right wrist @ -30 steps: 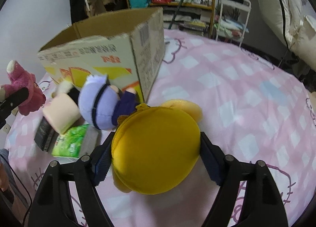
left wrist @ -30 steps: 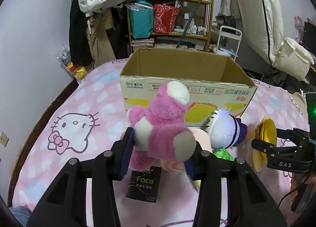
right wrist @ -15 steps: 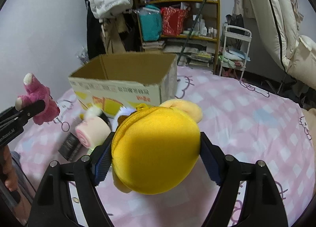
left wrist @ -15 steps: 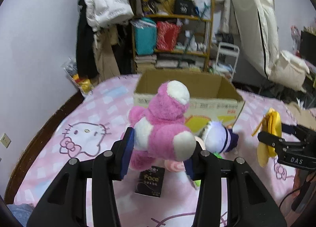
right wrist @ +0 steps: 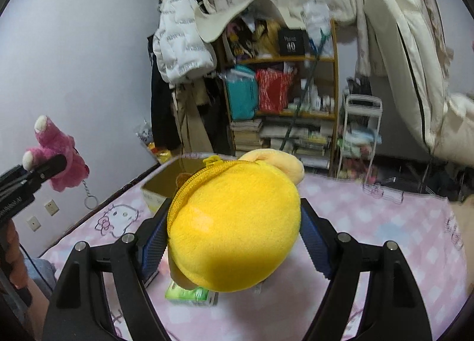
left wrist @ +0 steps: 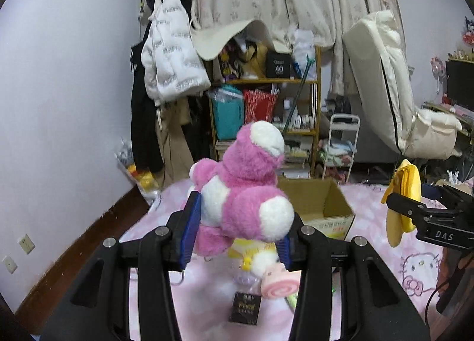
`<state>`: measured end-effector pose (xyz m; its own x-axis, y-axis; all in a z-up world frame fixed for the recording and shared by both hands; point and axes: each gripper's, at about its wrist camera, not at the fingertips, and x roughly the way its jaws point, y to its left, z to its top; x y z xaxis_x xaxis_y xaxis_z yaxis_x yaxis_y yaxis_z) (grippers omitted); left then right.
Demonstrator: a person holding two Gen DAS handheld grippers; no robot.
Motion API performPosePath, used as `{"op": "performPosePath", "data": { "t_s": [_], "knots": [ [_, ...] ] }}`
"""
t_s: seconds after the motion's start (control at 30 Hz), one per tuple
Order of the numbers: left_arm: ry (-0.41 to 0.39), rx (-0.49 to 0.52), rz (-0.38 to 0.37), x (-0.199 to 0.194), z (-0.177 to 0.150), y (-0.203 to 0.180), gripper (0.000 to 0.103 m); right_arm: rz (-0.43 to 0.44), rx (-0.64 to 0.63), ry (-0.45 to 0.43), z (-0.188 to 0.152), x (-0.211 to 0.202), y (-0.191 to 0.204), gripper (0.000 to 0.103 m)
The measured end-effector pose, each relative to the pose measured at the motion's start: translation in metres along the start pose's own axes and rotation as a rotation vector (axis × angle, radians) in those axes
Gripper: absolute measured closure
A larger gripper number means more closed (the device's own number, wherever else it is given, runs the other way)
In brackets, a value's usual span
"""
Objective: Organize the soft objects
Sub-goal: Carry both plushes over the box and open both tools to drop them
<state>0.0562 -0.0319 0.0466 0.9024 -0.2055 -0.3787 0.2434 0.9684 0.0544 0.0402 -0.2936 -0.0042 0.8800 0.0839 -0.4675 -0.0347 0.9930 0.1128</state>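
Observation:
My left gripper [left wrist: 238,228] is shut on a pink and white plush bear [left wrist: 246,192], held in the air above the bed. From the right wrist view that bear [right wrist: 59,157] hangs at the far left with its keyring dangling. My right gripper [right wrist: 234,240] is shut on a round yellow plush pouch [right wrist: 234,228] with a zipper; seen from the left, the pouch [left wrist: 404,204] hangs at the right. An open cardboard box [left wrist: 320,204] stands on the pink bed beyond both grippers. A pink swirl-roll plush [left wrist: 278,281] lies on the bed below the bear.
A black packet [left wrist: 246,308] and a green tissue pack [right wrist: 189,293] lie on the pink Hello Kitty bedsheet [right wrist: 385,240]. Behind the bed stand a cluttered wooden shelf [left wrist: 266,103], hanging coats [left wrist: 169,59], a white cart [left wrist: 340,139] and a leaning mattress [left wrist: 382,80].
Both grippers have risen well above the bed with their plush toys still held. The box and the items on the sheet now sit lower and smaller in both views.

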Motion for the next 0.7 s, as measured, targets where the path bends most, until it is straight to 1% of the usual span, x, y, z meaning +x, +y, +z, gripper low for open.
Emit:
{"op": "performPosePath", "data": {
  "t_s": [0.1,0.23,0.27,0.37,0.47,0.57,0.7],
  "knots": [
    [-0.036,-0.013,-0.016,-0.001,0.020,0.003,0.059,0.005,-0.021,-0.036,0.022,-0.001,0.002,0.019],
    [-0.106,0.000,-0.027,0.007,0.053,0.000,0.059,0.011,-0.044,-0.080,0.051,0.005,0.003,0.019],
    [-0.121,0.002,-0.023,0.010,0.058,0.000,0.059,0.015,-0.047,-0.092,0.058,0.007,0.004,0.019],
    [-0.194,0.006,0.040,0.024,0.075,-0.002,0.059,0.020,-0.054,-0.141,0.075,0.014,0.005,0.019],
    [-0.202,-0.012,0.024,0.040,0.082,0.000,0.059,0.023,-0.061,-0.171,0.086,0.027,0.006,0.019],
    [-0.202,-0.022,0.007,0.050,0.080,0.002,0.059,0.033,-0.060,-0.192,0.091,0.036,0.006,0.018],
    [-0.166,-0.047,-0.008,0.071,0.067,0.005,0.059,0.040,-0.069,-0.176,0.088,0.056,0.006,0.018]
  ]
}}
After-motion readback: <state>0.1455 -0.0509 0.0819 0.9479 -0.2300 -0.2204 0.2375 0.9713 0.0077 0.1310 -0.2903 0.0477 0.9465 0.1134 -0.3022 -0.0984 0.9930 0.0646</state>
